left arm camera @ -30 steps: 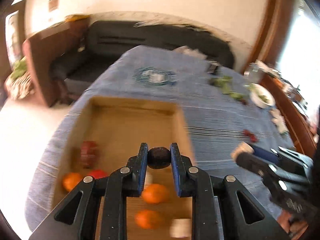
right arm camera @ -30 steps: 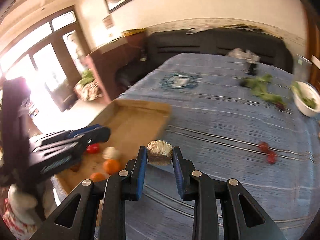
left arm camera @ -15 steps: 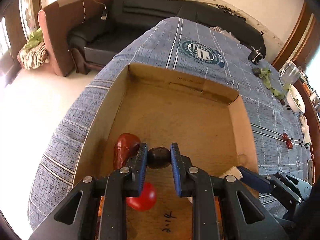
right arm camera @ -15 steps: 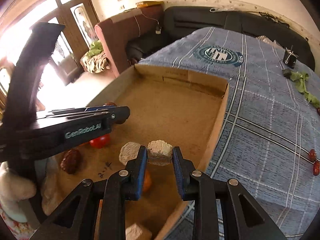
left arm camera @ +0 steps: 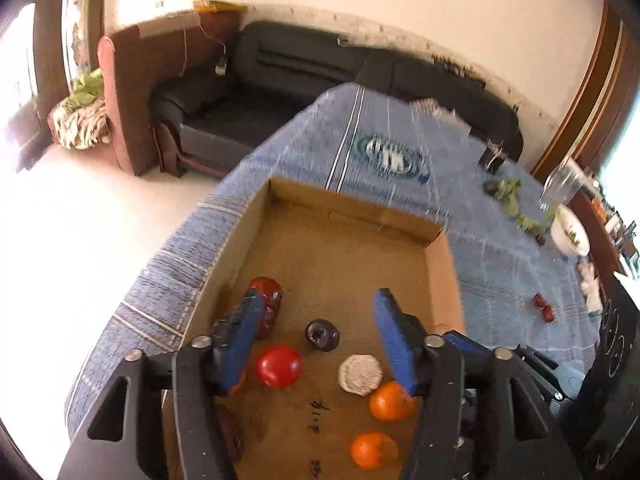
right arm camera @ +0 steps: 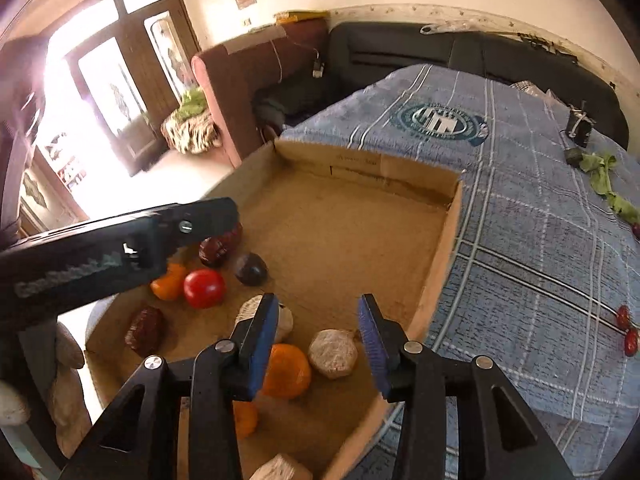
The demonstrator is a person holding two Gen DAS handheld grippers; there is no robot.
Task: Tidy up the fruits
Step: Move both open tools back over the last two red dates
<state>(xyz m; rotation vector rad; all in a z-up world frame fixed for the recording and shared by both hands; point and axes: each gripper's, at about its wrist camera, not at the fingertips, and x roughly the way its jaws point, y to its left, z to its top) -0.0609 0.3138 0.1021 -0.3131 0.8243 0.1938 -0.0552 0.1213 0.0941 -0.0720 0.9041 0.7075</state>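
Left fingers point(left arm camera: 316, 340) opening, nothing gripped; plum point(left arm camera: 322, 335) lies free in the box point(left arm camera: 448, 280). Right fingers point(right arm camera: 320, 340) opening, empty; pale fruit point(right arm camera: 333, 353) rests at 6 o'clock. Risk: withdrawing fingers clip round fruit, rolling it.

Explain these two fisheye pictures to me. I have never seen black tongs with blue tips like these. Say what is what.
A person holds one handheld gripper in each hand, and each carries a camera looking along its fingers. One picture is from the left gripper, the other from the right gripper. Both hover over a cardboard box on a blue checked cloth. Both sets of fingers are opening and hold nothing. A dark fruit lies below the left one, a pale beige piece below the right. A red tomato and oranges are also in the box.
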